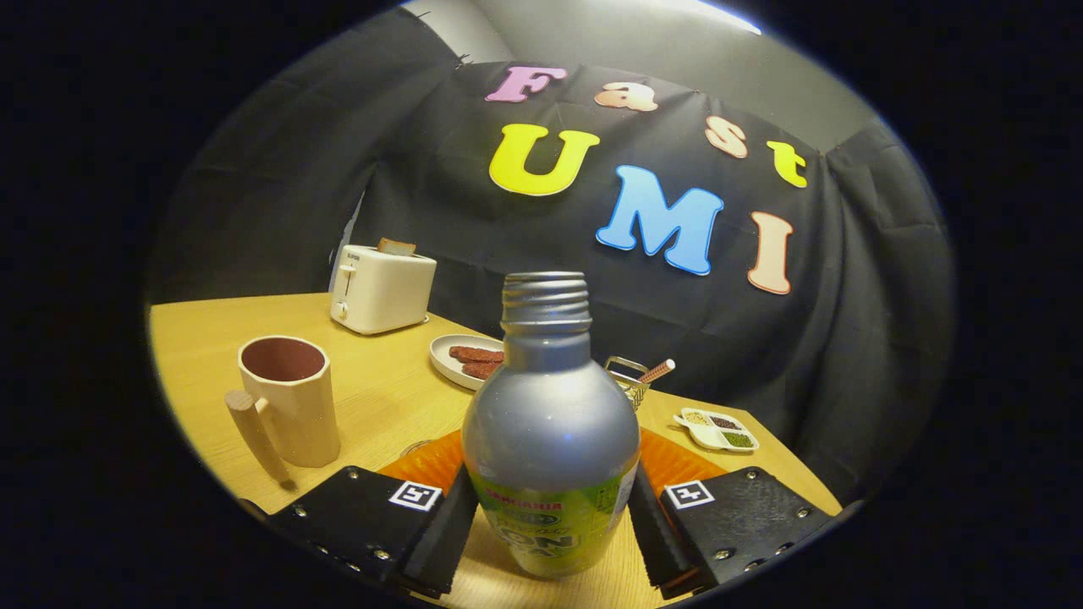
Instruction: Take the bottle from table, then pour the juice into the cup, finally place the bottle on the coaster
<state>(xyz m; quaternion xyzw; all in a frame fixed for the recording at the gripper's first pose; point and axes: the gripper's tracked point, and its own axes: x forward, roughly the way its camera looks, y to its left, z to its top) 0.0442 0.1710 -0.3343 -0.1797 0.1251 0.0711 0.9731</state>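
A silver bottle [550, 423] with a green label and an uncapped threaded neck stands upright between my fingers. My gripper [550, 507] is shut on it, one pad pressed against each side of its lower body. An orange coaster [427, 463] lies on the wooden table [381, 397] just behind the bottle and shows on both sides of it. I cannot tell whether the bottle's base rests on the table. To the left, beyond the left finger, stands a beige cup [292, 397] with a wooden handle and a dark inside.
A white toaster [381, 289] with a slice in it stands at the back left. Behind the bottle are a white plate [448, 359] with sausages and a small metal holder [630, 381] with a straw. A divided condiment dish [719, 430] lies to the right, close to the table's edge.
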